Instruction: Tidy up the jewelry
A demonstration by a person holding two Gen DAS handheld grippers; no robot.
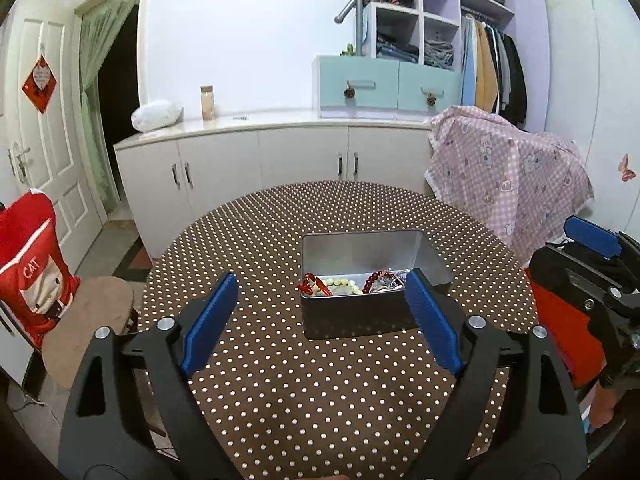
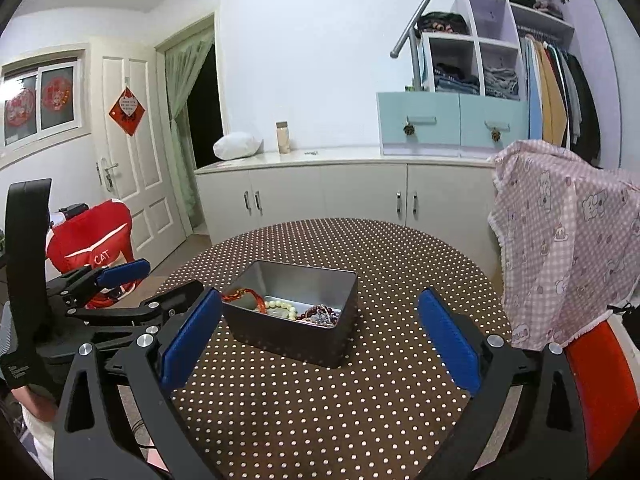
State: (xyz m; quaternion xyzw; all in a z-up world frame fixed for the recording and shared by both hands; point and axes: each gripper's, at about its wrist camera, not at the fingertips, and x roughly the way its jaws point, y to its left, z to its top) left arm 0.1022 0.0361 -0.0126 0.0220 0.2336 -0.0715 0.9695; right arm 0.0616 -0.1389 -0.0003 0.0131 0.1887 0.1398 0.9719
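Observation:
An open grey metal tin (image 1: pixel 360 322) (image 2: pixel 296 338) stands mid-table on the brown polka-dot cloth (image 1: pixel 304 408) (image 2: pixel 320 420). Inside it lie a red-orange beaded piece (image 1: pixel 310 285) (image 2: pixel 245 295), a cream bead bracelet (image 1: pixel 340 282) (image 2: pixel 282 306) and dark red beads (image 1: pixel 372 280) (image 2: pixel 320 314). My left gripper (image 1: pixel 322 280) hangs open on the near side of the tin, with nothing between its blue pads (image 1: pixel 208 324). My right gripper (image 2: pixel 320 296) is also open and empty, just short of the tin. Each gripper shows at the edge of the other's view.
A chair with a red "CAT" cover (image 1: pixel 32 276) (image 2: pixel 96 240) stands left of the table. Another chair draped in pink checked cloth (image 1: pixel 508 176) (image 2: pixel 568 240) stands at the right. White cabinets (image 1: pixel 260 160) line the far wall, and an orange-red cloth (image 2: pixel 600 392) lies near the right edge.

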